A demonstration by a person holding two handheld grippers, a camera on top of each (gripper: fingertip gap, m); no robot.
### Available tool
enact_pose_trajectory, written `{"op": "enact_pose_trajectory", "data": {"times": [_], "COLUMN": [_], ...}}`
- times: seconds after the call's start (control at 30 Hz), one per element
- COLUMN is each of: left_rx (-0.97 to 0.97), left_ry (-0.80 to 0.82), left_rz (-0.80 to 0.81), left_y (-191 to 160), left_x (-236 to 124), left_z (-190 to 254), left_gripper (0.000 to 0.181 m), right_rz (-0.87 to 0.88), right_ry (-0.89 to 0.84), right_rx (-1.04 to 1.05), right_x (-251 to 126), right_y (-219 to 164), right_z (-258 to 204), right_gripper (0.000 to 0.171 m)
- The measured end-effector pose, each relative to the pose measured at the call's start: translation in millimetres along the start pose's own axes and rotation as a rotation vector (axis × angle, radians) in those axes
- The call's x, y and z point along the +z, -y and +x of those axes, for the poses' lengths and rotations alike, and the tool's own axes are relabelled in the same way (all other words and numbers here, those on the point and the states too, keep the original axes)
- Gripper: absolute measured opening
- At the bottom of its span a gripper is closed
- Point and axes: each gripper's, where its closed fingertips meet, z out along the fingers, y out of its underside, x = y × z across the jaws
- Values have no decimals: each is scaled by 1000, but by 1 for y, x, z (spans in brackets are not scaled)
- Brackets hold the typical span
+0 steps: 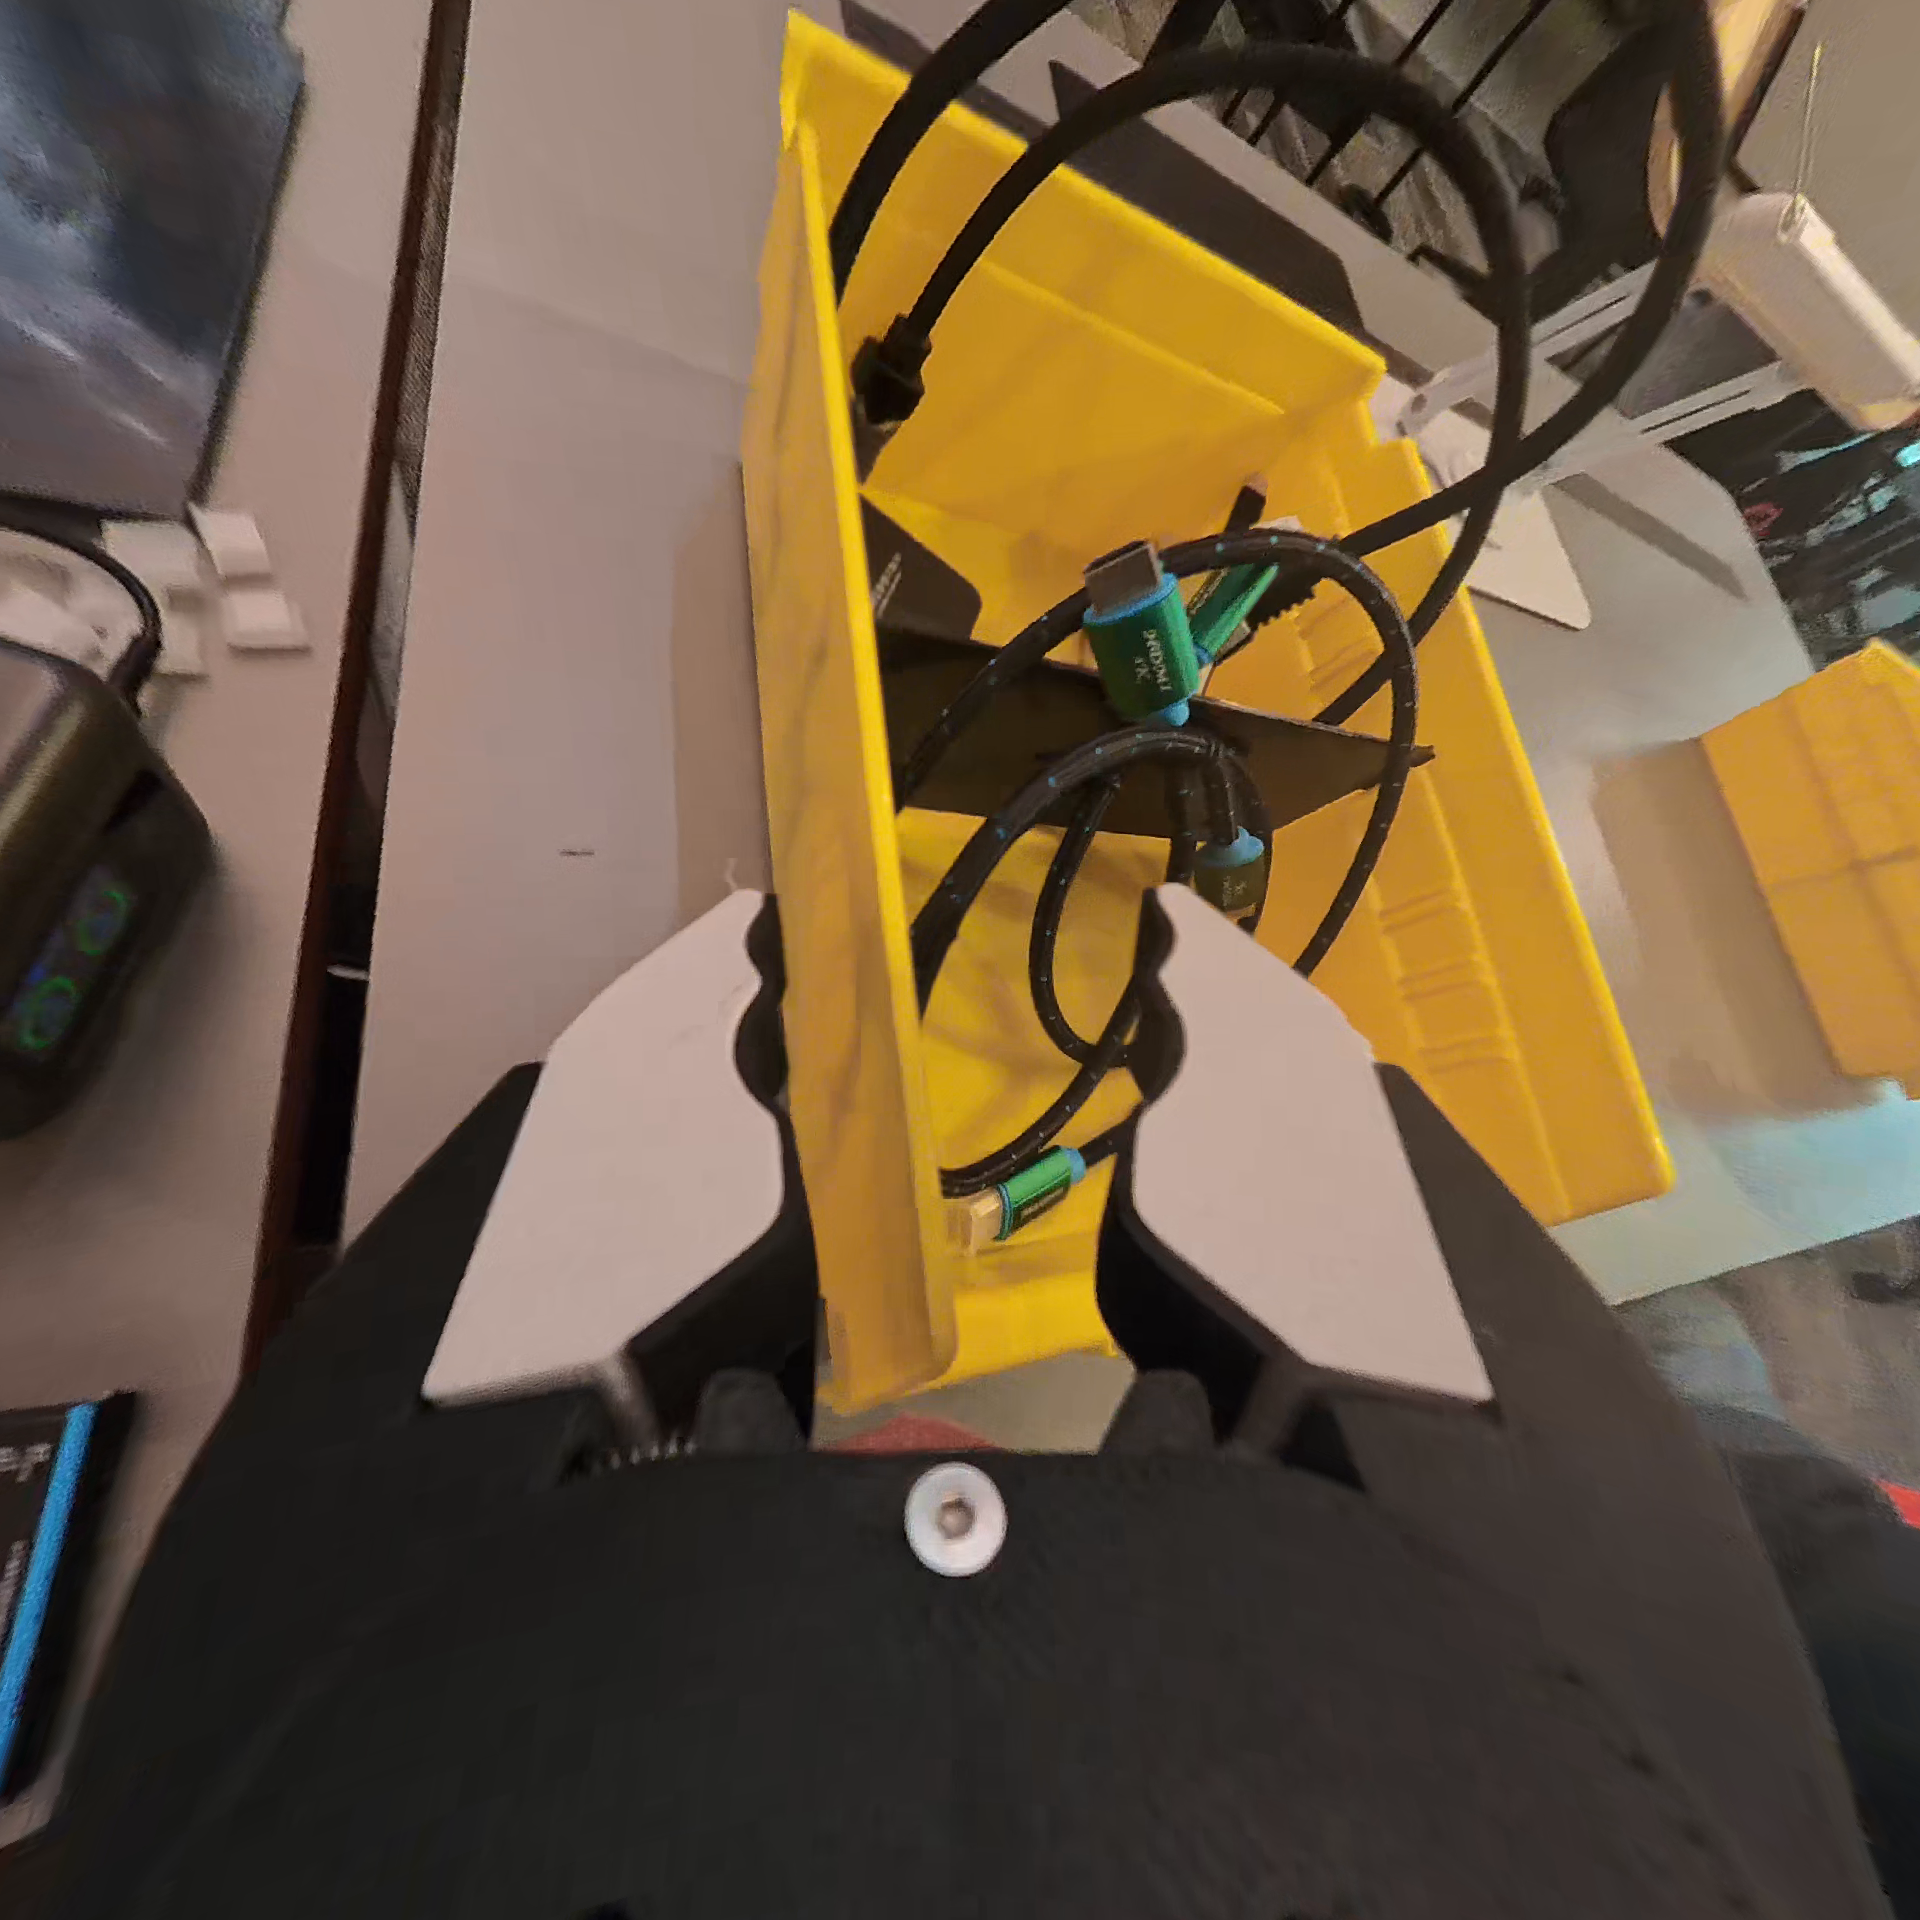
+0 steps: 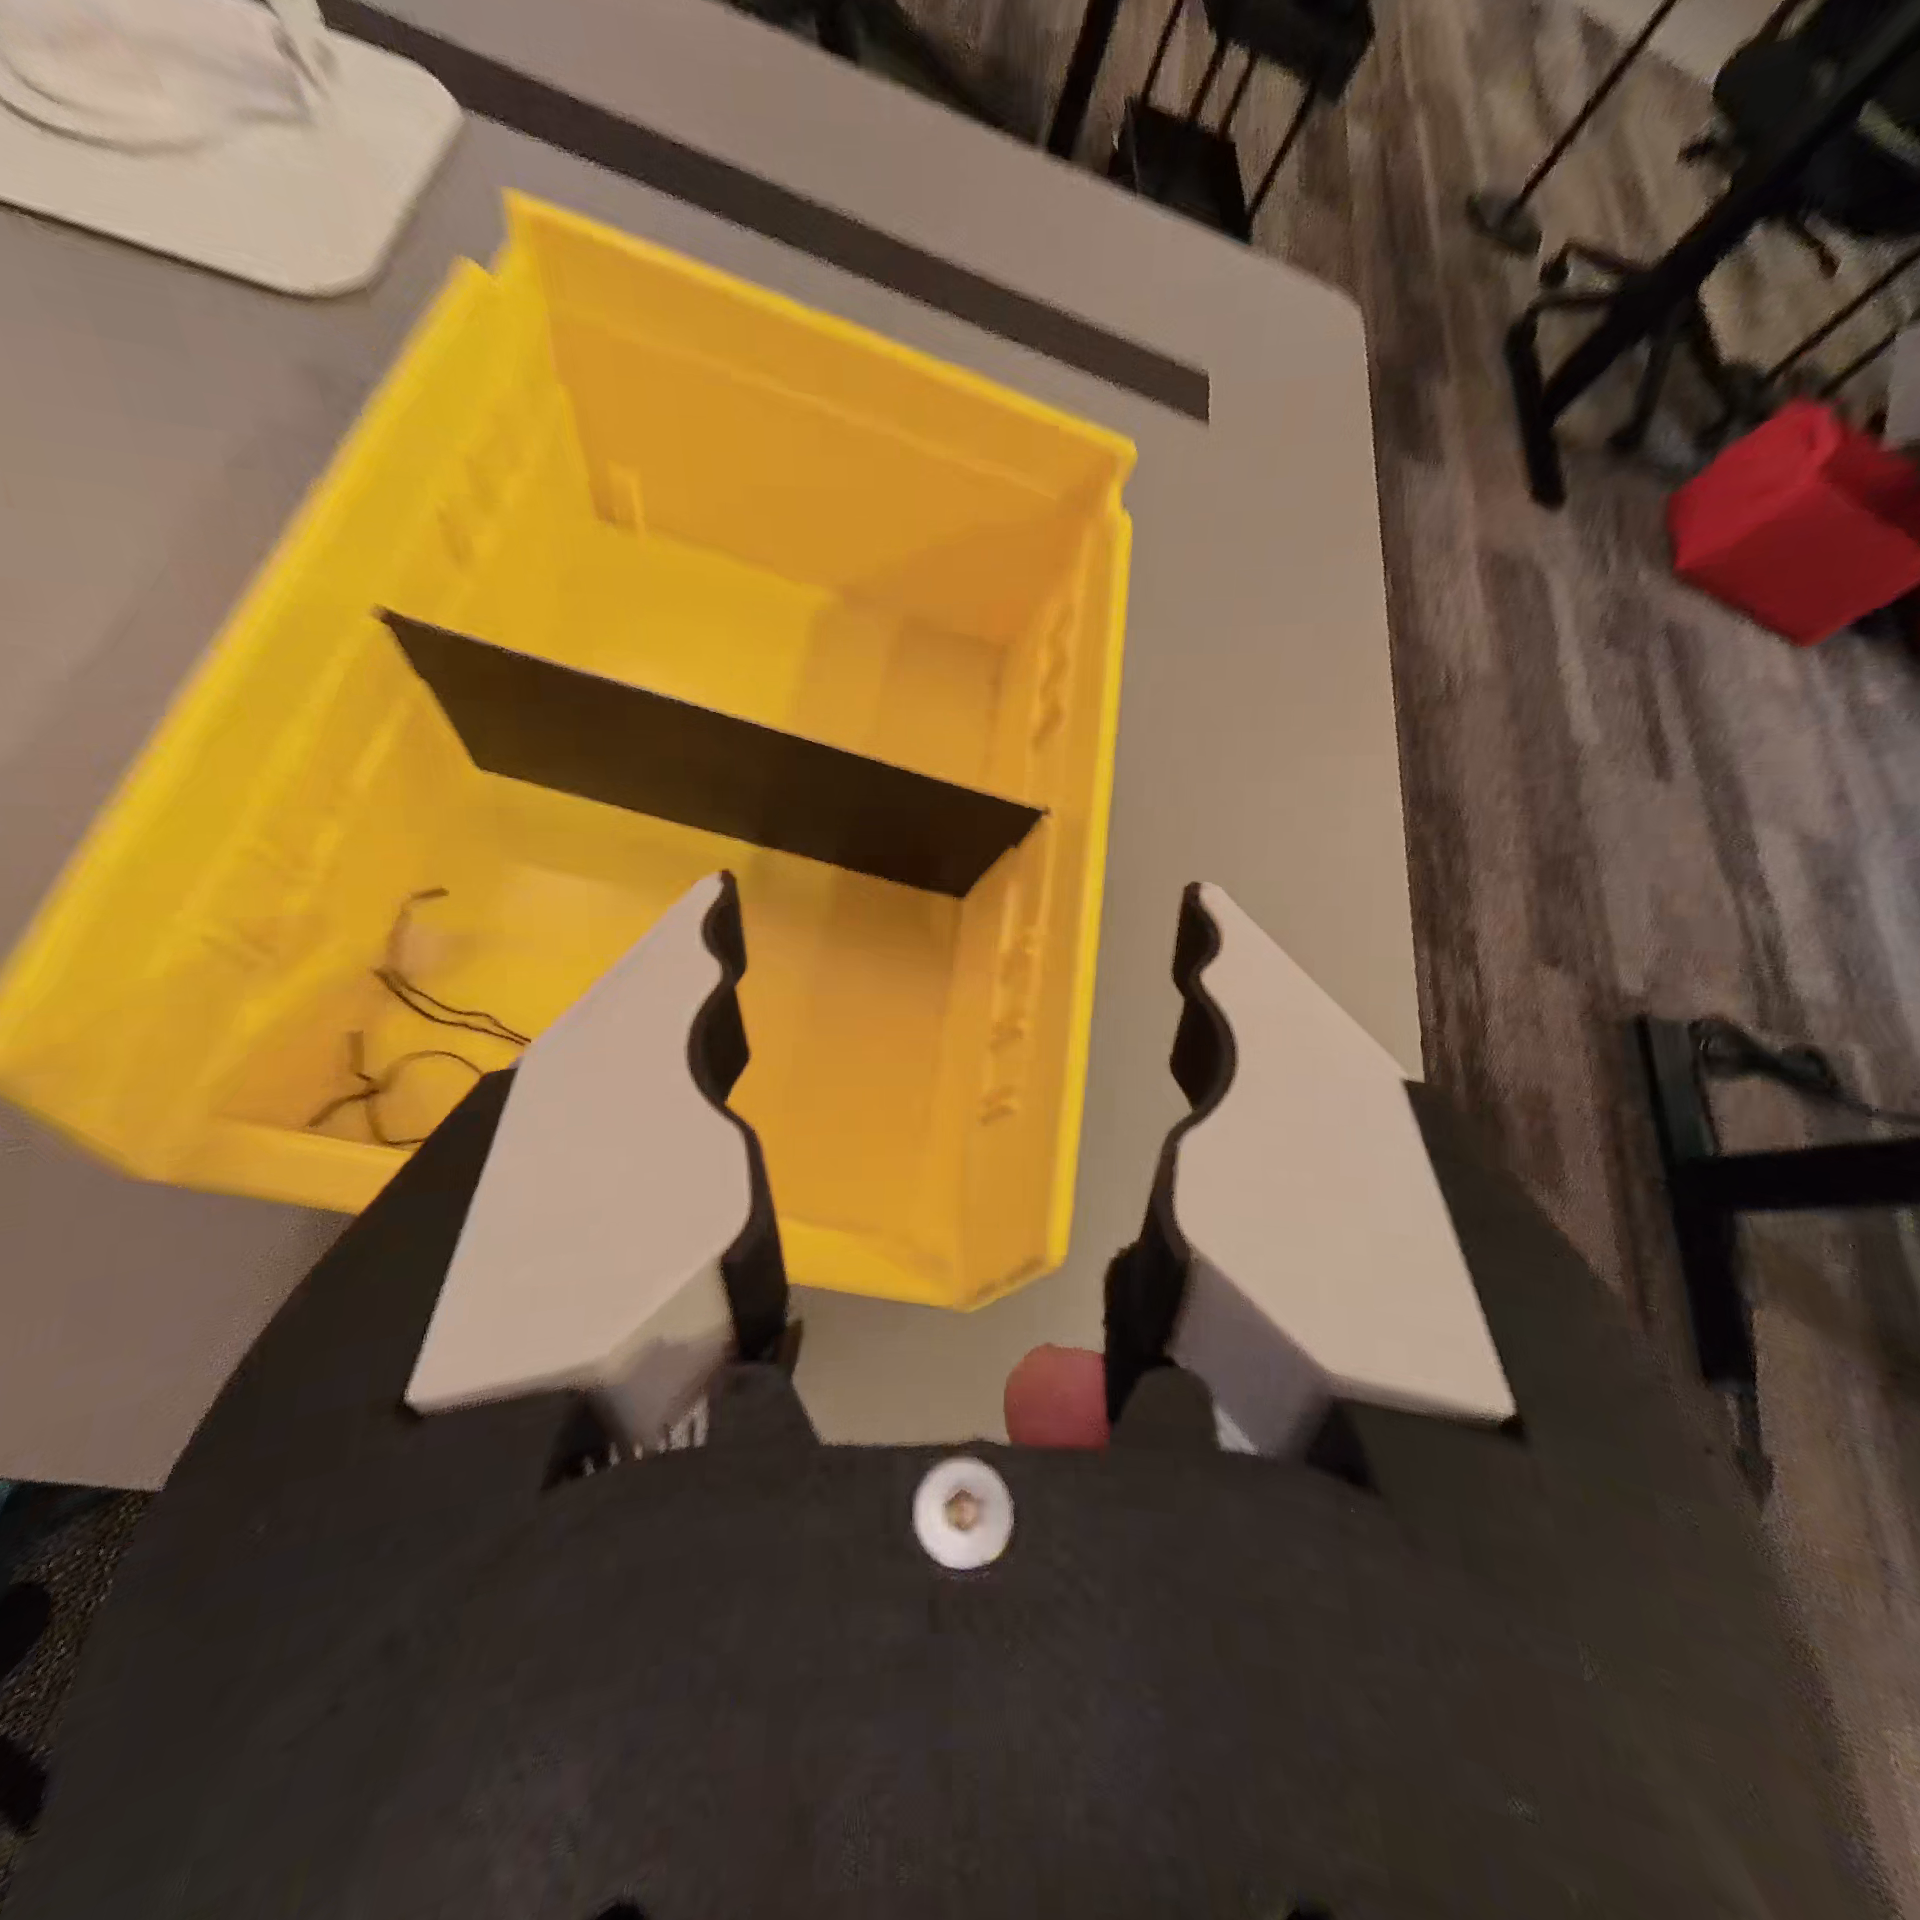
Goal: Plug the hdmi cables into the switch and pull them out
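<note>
In the left wrist view a yellow bin (image 1: 831,935) with a black divider (image 1: 1330,774) holds braided black HDMI cables (image 1: 1049,935) with green plugs: one (image 1: 1132,649) lies on the divider, another (image 1: 1029,1195) at the near end. A thick black cable (image 1: 1496,312) loops above the bin, its plug (image 1: 888,379) at the far left wall. My left gripper (image 1: 961,909) is open, straddling the bin's left wall, holding nothing. In the right wrist view my right gripper (image 2: 956,894) is open and empty over a second yellow bin (image 2: 1091,831) with a black divider (image 2: 727,758). No switch is clearly seen.
Thin black wires (image 2: 405,1029) lie in the second bin's near compartment. A white pad (image 2: 229,177) sits at the table's far left. A dark device with green lights (image 1: 62,956) stands left. The table edge (image 2: 1392,727) runs right, with a red box (image 2: 1797,520) on the floor. The grippers' ends are close to 85 centimeters from one another.
</note>
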Motion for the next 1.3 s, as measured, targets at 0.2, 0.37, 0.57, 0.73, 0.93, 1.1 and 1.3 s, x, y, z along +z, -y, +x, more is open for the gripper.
{"op": "enact_pose_trajectory", "data": {"times": [0.2, 0.37, 0.57, 0.73, 0.93, 1.1, 1.3], "left_rx": [147, 370, 639, 750, 763, 771, 732], "left_ry": [-36, -195, -586, -725, -618, -474, -350], "left_rz": [136, 285, 234, 82, -157, -264, -466], "left_y": [30, 57, 27, -20, -88, -119, -160], "left_x": [-21, -42, -35, 8, 95, 149, 192], "left_z": [36, 122, 272, 363, 381, 345, 290], "left_gripper": [91, 90, 43, 33, 128, 139, 129], "right_rz": [159, 270, 357, 282, 233, 128, -109], "right_ry": [143, 336, 710, 845, 731, 635, 577], "right_rx": [-90, -145, -102, -109, 40, 1, -193], "right_x": [-41, -69, -87, -62, -1, 43, 89], "right_y": [68, 117, 160, 158, 135, 99, 35], "right_z": [-83, -179, -321, -413, -433, -424, -424], "right_gripper": [92, 103, 102, 108, 134, 131, 142]}}
